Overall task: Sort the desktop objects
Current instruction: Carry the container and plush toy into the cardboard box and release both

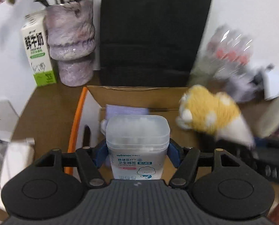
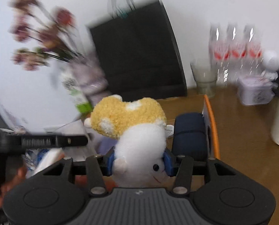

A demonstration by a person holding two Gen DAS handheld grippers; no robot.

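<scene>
A translucent cotton swab box, upright with a blue-printed label and filled with white swabs, is held between the blue pads of the left tongs above an open cardboard box. A yellow-and-white plush toy is clamped in the right tongs, its white face nearest the camera.

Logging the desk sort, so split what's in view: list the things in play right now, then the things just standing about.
In play:
- cotton swab box, clamped in the left gripper
- plush toy, clamped in the right gripper
- cardboard box beneath them

Standing about:
- milk carton
- purple vase
- black bag
- glass
- bottles
</scene>
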